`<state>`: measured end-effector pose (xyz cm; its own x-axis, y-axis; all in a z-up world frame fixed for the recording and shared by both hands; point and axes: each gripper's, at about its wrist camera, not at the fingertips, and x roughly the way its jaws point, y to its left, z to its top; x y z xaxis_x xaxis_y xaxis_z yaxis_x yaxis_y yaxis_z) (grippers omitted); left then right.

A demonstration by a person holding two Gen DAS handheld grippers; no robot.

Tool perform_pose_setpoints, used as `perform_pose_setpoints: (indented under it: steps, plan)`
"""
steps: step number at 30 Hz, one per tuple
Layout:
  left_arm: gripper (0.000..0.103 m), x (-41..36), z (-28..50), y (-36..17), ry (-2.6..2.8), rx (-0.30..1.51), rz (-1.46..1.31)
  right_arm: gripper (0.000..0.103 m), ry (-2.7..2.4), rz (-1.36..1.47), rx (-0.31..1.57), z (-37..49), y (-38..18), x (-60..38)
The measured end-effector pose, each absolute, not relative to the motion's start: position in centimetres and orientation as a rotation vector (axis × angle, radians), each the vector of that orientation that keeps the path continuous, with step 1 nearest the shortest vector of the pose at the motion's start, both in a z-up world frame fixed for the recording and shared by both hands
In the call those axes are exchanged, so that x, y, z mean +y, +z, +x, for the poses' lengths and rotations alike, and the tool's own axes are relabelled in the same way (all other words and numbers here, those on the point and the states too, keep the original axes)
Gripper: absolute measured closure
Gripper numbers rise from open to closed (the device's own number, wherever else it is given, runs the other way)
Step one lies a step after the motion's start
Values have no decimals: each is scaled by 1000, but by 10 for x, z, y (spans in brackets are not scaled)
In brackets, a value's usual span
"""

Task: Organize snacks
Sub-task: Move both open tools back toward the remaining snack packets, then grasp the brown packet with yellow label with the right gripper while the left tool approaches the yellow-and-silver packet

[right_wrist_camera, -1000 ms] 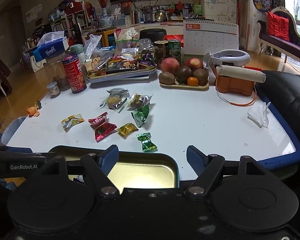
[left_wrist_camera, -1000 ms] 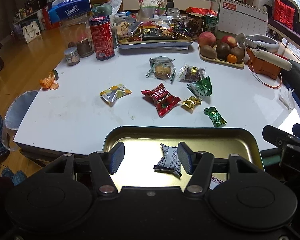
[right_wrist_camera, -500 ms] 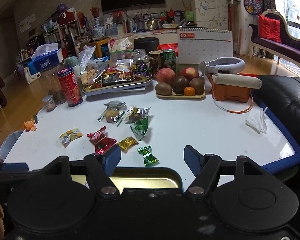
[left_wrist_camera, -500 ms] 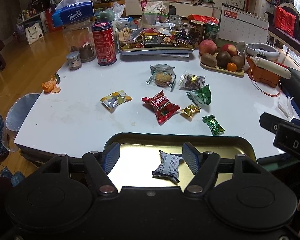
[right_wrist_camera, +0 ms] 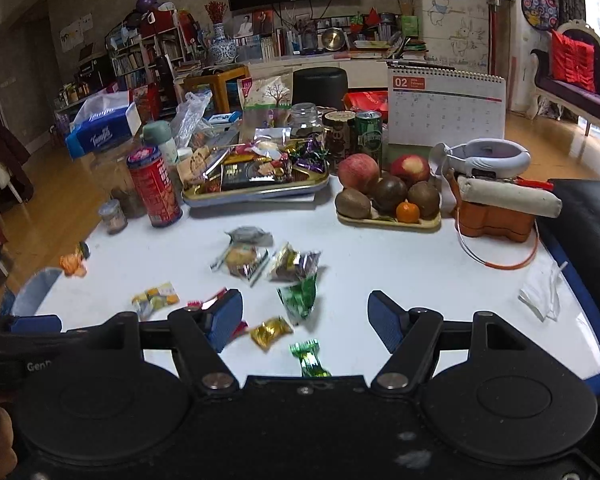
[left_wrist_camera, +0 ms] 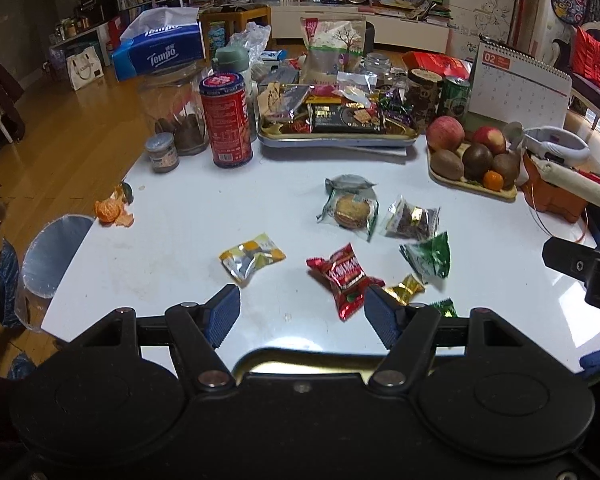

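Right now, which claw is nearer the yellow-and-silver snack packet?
Left. The left claw hangs just short of the yellow-and-silver snack packet, which lies by its left finger. The right claw sits further right, over the gold candy.

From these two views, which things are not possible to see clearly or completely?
- Gold metal tray, left wrist view: only its far rim shows; the black tool body hides its inside.
- Red foil snack packet, right wrist view: mostly behind the tool's blue pad.
- Small green twisted candy, left wrist view: half covered by the tool's finger.
- Print on the silver-and-yellow snack packet, right wrist view: too small, blurred.
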<state>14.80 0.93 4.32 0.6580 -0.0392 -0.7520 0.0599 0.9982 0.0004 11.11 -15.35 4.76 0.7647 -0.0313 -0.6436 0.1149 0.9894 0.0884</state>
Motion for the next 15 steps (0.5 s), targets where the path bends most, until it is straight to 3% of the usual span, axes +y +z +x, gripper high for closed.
perform_pose_setpoints:
  steps: [15]
  plan:
    - [32, 15, 265, 60, -4, 827, -1, 30, -63, 258, 844, 236, 58, -197]
